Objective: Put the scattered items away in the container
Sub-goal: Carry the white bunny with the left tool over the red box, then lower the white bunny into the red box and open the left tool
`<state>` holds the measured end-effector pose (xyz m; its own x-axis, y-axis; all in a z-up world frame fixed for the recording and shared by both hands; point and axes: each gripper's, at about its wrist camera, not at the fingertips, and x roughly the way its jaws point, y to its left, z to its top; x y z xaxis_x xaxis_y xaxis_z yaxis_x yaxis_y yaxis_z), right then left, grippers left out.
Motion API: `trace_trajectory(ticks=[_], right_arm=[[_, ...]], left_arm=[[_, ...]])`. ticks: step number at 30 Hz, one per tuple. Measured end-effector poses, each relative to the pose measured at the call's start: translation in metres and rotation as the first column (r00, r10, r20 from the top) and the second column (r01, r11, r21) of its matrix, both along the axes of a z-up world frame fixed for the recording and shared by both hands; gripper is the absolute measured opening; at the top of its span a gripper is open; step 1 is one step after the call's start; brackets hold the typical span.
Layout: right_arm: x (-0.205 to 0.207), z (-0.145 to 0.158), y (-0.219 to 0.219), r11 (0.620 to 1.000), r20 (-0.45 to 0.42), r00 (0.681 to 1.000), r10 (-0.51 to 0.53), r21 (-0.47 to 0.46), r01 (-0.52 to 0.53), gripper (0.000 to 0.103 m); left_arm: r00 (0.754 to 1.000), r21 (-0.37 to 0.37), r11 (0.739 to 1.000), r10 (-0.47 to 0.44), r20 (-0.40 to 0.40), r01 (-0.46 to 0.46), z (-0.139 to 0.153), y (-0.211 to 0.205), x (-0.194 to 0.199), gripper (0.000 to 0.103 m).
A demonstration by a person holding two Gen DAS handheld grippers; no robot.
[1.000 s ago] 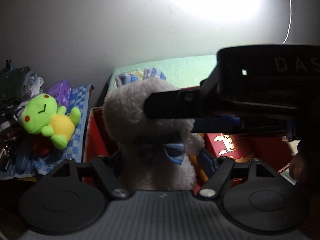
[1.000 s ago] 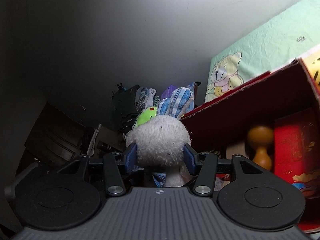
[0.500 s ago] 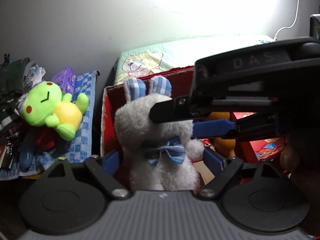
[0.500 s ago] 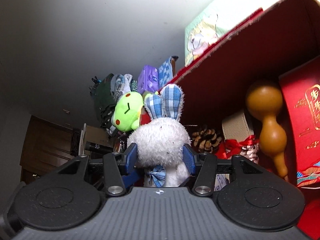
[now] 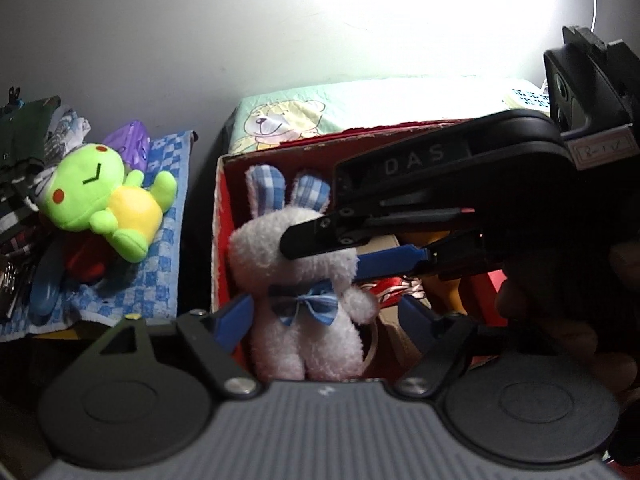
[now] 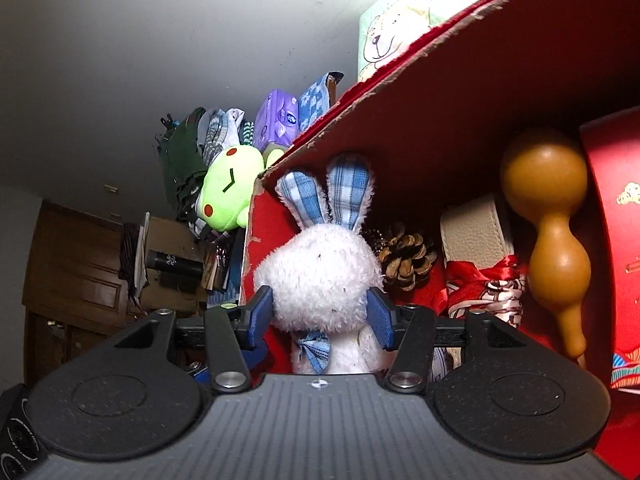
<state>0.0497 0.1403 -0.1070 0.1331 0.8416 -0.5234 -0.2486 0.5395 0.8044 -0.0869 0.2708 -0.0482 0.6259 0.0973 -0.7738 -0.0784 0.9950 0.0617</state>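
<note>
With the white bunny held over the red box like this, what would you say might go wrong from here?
The right gripper has its jaws opening around the bunny's head, so the bunny may tip sideways rather than settle upright.

It sits close to the red box's left wall and could catch on the rim.

The pine cone and gourd already crowd the box, leaving little room.
</note>
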Motion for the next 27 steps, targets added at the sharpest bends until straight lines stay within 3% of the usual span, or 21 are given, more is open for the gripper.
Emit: trace_trajectory(ticks=[4,11,20,27], right_arm=[[0.003,0.001,-0.003,1.000,0.005,1.000,0.016,-0.004,-0.016,0.060],[0.004,0.006,-0.019,0.999,0.000,1.000,0.001,0.044,-0.001,0.060],[0.002,0.014,-0.034,0.997,0.023,0.999,-0.045,0.058,0.043,0.051],[-0.011,0.030,-0.047,0.998,0.139,0.988,-0.060,-0.025,0.064,0.051]], left_arm=[[1.000,-0.029,1.000,0.006,-0.011,-0.006,-0.005,0.000,0.006,0.082],[1.000,-0.011,1.000,0.008,-0.028,-0.008,-0.012,-0.003,0.009,0.082],[1.000,-0.011,1.000,0.016,0.006,-0.016,0.000,-0.003,0.005,0.084],[0.997,0.014,0.997,0.076,-0.004,-0.076,0.006,-0.009,0.009,0.089]])
